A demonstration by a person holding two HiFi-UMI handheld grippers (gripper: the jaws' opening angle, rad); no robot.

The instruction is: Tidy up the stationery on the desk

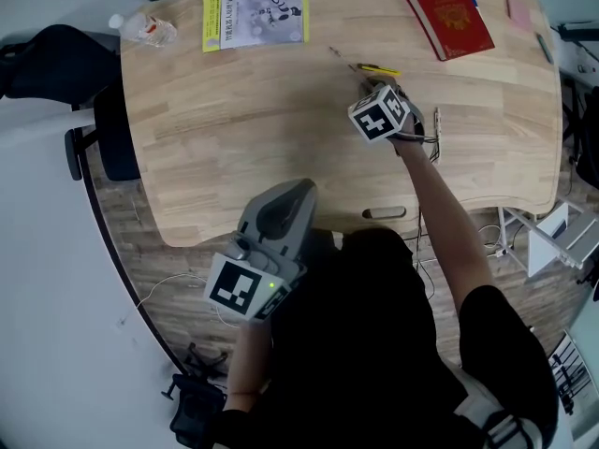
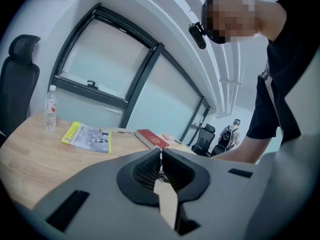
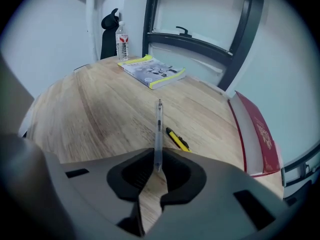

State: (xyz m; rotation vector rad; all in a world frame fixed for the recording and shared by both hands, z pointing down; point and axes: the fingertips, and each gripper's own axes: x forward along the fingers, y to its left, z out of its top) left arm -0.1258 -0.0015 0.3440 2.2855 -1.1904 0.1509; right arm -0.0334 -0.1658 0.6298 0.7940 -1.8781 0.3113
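A clear pen (image 3: 159,129) lies on the wooden desk (image 1: 234,129), pointing away from me. My right gripper (image 3: 159,168) is shut on its near end, tilted steeply down at the desk's middle right (image 1: 368,82). In the head view only the pen's far tip (image 1: 339,55) shows. A yellow utility knife (image 3: 177,139) lies just right of the pen (image 1: 379,69). My left gripper (image 2: 160,159) is shut with nothing in it, hanging at the desk's near edge (image 1: 285,195).
A red book (image 1: 442,9) lies at the far right, with a pink pad (image 1: 518,9) and a green pen (image 1: 545,47) beyond it. A yellow-edged booklet (image 1: 255,12) and a water bottle (image 1: 140,28) sit far left. A black chair (image 1: 56,64) stands at the left.
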